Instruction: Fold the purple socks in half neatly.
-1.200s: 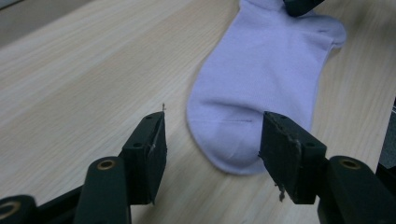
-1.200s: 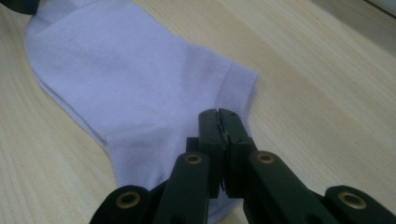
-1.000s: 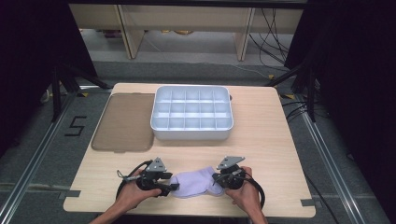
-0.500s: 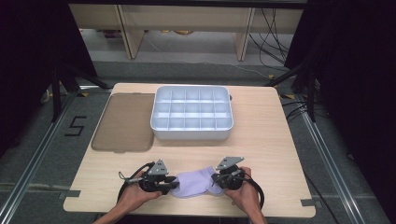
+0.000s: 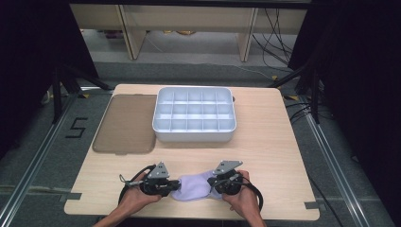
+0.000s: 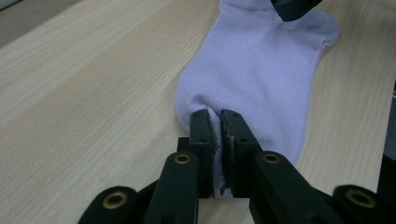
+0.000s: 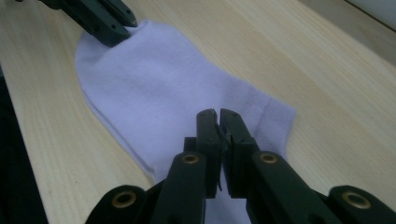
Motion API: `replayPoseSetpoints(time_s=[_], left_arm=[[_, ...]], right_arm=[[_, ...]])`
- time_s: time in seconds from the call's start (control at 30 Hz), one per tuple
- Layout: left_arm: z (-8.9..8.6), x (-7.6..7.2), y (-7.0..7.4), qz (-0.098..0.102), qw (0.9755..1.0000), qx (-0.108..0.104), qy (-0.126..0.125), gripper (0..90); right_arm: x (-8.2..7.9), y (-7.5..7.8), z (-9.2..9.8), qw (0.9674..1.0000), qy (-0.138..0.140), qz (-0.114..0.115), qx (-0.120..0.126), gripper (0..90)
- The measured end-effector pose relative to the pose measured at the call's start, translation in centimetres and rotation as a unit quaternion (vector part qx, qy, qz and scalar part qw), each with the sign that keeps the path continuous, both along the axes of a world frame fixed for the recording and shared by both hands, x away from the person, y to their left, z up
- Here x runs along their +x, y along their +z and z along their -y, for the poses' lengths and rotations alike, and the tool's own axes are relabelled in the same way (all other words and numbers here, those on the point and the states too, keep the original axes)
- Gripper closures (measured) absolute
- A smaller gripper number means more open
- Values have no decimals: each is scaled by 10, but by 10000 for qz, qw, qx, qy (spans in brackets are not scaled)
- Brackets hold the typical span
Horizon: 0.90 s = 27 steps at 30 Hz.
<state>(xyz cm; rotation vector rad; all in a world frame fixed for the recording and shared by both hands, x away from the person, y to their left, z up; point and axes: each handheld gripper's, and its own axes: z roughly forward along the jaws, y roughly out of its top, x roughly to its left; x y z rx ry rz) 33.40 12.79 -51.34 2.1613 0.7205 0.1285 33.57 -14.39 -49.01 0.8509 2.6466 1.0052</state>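
the lid [image 5: 126,124] is lying flat near the bench's [image 5: 265,151] left edge, just beside the tray [image 5: 194,114], which is sitting toward the far edge at the middle. along the near edge the sock [image 5: 194,186] is lying flat between the two hands. the left tongs [image 6: 215,122] have just been closing and are now pinching the sock's toe end, fabric bunching between the pads. the right tongs [image 7: 219,120] are clamping the cuff end, pads pressing a fold of cloth.

the sock is looking light, soft and limp, so it is likely sagging and folding wherever it is not being held; it is not fragile or slippery, and thin knit is gripping well. taking it by both ends, as now, is probably keeping it spread; a shallow pinch at an edge is risking slipping off.
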Motion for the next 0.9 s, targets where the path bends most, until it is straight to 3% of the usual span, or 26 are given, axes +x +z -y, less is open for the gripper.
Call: replayPoseSetpoints(time_s=[0.03, 0.07, 0.1, 0.17, 0.2, 0.23, 0.33, 0.37, 0.4, 0.57, 0.67, 0.73, 0.77, 0.87, 0.9], left_arm=[[-1, 1, 1, 30, 10000, 72, -27, 832], [-1, 0, 2, -18, 10000, -24, -32, 832], [-2, 1, 3, 60, 10000, 15, -69, 832], [-3, 0, 5, 10, 9999, -40, -119, 832], [-3, 0, 5, -37, 9999, -71, -100, 832], [-5, 1, 7, 54, 9998, 4, -184, 832], [-7, 0, 9, -18, 9999, -78, -119, 832], [-8, 1, 10, 83, 9998, -29, -167, 832], [-8, 0, 10, 56, 9998, -154, -139, 832], [-12, -1, 14, 102, 9997, -151, -151, 833], [-13, -2, 16, 83, 9995, -287, -141, 833], [-14, -3, 17, 82, 9994, -296, -152, 833], [-14, -3, 18, 70, 9992, -382, -130, 833], [-17, -4, 22, 86, 9992, -341, -163, 833], [-19, -5, 24, 11, 9987, -497, -123, 833]], right_arm=[[-1, -1, -2, 9999, 13, 42, 100, 871], [-3, 1, -3, 9999, -106, -75, 46, 871], [-4, 2, -4, 9999, -92, -108, 54, 871], [-6, 0, -8, 9999, 4, -43, 135, 871], [-7, 1, -9, 9998, 63, -137, 110, 871], [-8, 1, -12, 9998, 123, -113, 134, 870], [-10, -1, -19, 9996, 253, -110, 109, 871], [-12, -2, -22, 9994, 266, -204, 121, 871], [-12, -3, -25, 9994, 289, -198, 74, 870], [-13, -8, -35, 9990, 411, -192, -11, 871], [-13, -11, -39, 9980, 562, -262, -106, 871], [-12, -13, -40, 9981, 583, -181, -69, 871], [-14, -12, -43, 9985, 482, -231, -74, 871], [-15, -11, -46, 9983, 500, -286, -91, 871], [-15, -12, -49, 9981, 555, -248, -83, 870]])
